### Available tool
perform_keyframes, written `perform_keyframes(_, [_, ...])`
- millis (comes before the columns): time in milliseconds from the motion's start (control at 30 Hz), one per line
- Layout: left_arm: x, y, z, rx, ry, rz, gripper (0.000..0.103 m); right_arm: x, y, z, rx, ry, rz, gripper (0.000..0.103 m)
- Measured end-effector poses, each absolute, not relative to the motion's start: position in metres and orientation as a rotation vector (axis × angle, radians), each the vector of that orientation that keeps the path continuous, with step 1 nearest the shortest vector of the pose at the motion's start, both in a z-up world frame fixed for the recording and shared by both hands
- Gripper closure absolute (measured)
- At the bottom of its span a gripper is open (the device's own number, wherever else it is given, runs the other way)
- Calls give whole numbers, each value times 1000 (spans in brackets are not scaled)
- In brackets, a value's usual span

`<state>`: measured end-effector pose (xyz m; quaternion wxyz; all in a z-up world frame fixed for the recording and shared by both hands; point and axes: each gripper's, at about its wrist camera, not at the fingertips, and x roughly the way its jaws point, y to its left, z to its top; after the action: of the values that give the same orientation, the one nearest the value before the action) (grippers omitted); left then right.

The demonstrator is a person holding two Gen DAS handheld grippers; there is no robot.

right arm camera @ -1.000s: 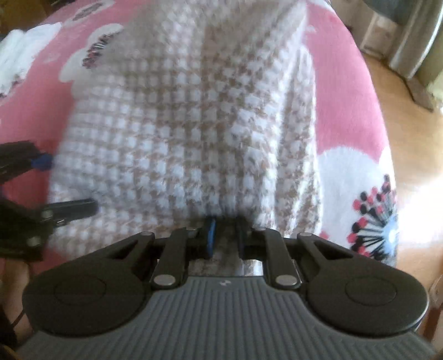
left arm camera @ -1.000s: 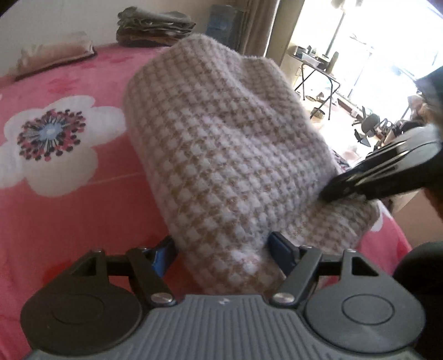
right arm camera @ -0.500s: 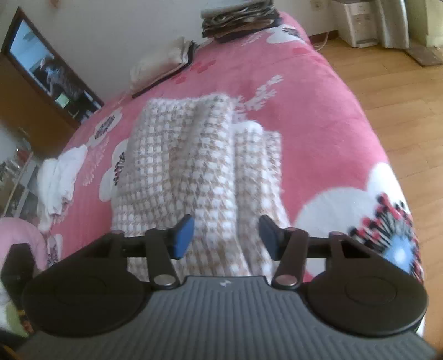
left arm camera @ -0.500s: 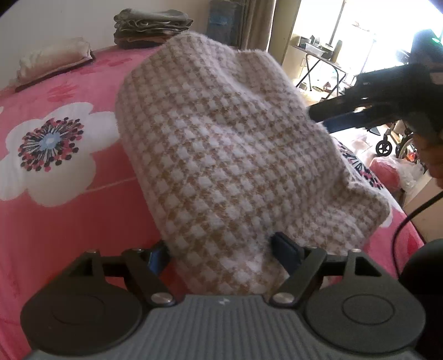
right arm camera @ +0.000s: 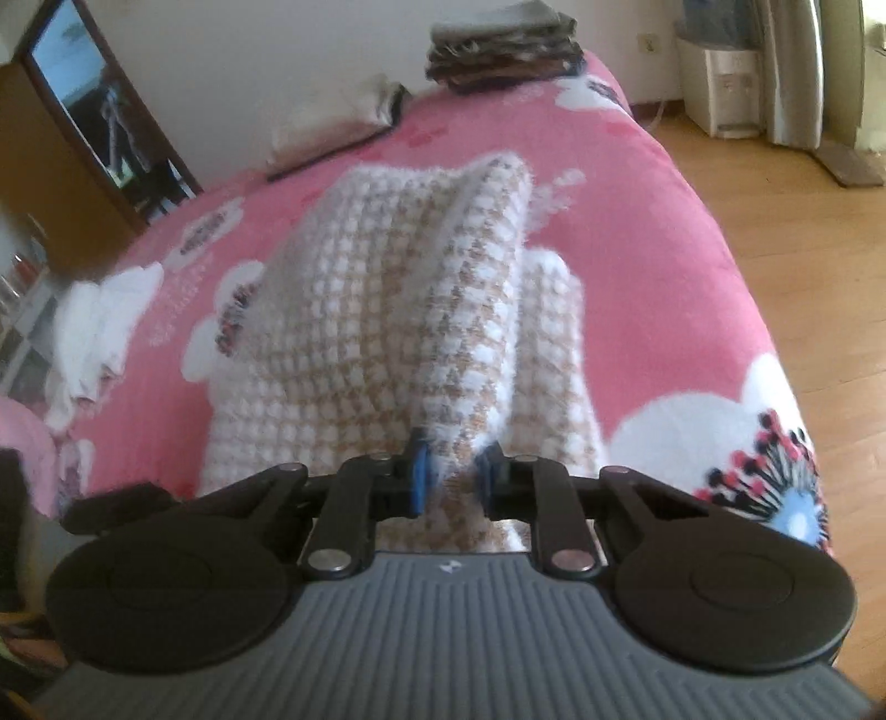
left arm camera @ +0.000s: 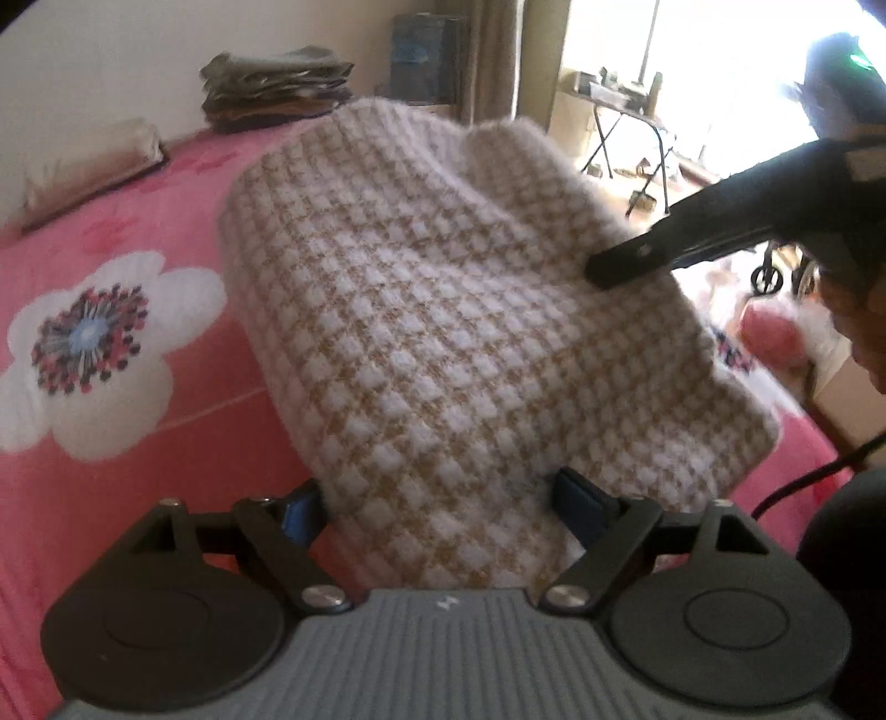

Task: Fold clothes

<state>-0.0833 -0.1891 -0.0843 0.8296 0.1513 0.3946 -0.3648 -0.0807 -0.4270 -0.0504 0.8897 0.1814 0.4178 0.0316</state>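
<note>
right wrist: unlabelled checked sweater (right arm camera: 387, 332)

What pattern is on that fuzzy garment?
A tan-and-white check on the fuzzy garment, clearest in the left wrist view.

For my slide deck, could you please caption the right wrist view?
Right tool closing on a ridge of the beige-and-white checked knit garment lying on the pink flowered bedspread.

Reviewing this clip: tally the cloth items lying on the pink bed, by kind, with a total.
Beige-and-white checked knitted garment: 1
Stack of dark folded clothes: 1
Flat beige pillow: 1
Crumpled white cloth: 1
Total: 4
</note>
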Motion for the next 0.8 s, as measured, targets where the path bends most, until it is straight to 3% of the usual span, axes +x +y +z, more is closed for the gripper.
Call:
perform_keyframes(367, [-97, -226, -89, 437, 822, -661, 8, -68, -440, -78, 350, 874, 90, 83])
perform_keyframes(567, [-93, -224, -89, 407, 844, -655, 8, -107, -467, -55, 491, 842, 79, 58])
perform_keyframes(800, [-93, -225, -89, 412, 841, -649, 8, -145, -484, -81, 699, 952, 149, 57])
